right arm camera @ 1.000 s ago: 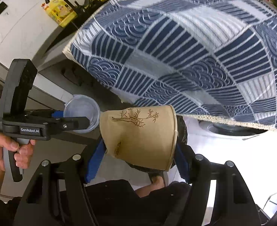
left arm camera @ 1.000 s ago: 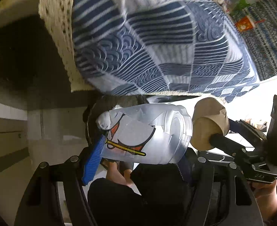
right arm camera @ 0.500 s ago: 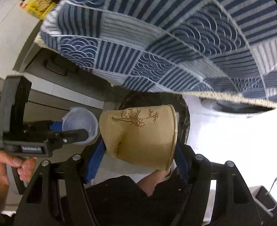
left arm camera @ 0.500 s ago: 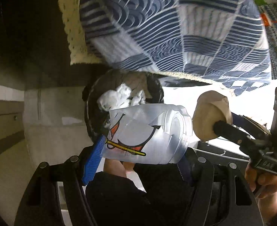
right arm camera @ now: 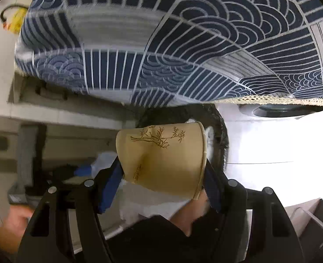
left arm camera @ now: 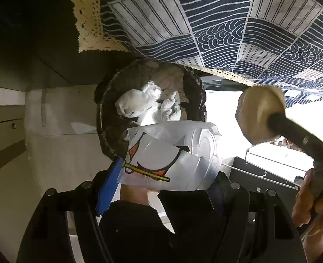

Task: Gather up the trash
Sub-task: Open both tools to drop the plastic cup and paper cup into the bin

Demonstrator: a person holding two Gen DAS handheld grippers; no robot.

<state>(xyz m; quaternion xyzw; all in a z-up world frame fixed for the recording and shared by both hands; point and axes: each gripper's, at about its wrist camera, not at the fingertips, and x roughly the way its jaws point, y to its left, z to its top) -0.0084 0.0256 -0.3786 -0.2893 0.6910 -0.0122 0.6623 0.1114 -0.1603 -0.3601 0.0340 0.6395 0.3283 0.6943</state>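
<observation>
My left gripper [left arm camera: 163, 175] is shut on a crumpled clear plastic cup [left arm camera: 168, 155] with an orange and black print, lying sideways between the blue pads. Just beyond it stands a round bin with a black liner [left arm camera: 108, 100], holding white crumpled tissues [left arm camera: 143, 103]. My right gripper [right arm camera: 163, 175] is shut on a tan paper cup [right arm camera: 161, 160] with a bamboo drawing, also sideways, in front of the same bin's rim [right arm camera: 220, 135]. In the left wrist view the paper cup [left arm camera: 257, 114] hangs to the right of the bin, level with its rim.
A blue and white patterned tablecloth [left arm camera: 227, 26] with a cream lace edge overhangs the bin from above. Grey cabinet fronts [left arm camera: 5, 114] stand to the left. A bright white floor [right arm camera: 282, 144] lies to the right. A person's hands and dark-clad legs show below.
Both grippers have come down toward the bin, which now fills more of each view with its tissues showing. The tablecloth edge has risen in both views. Both cups remain held.
</observation>
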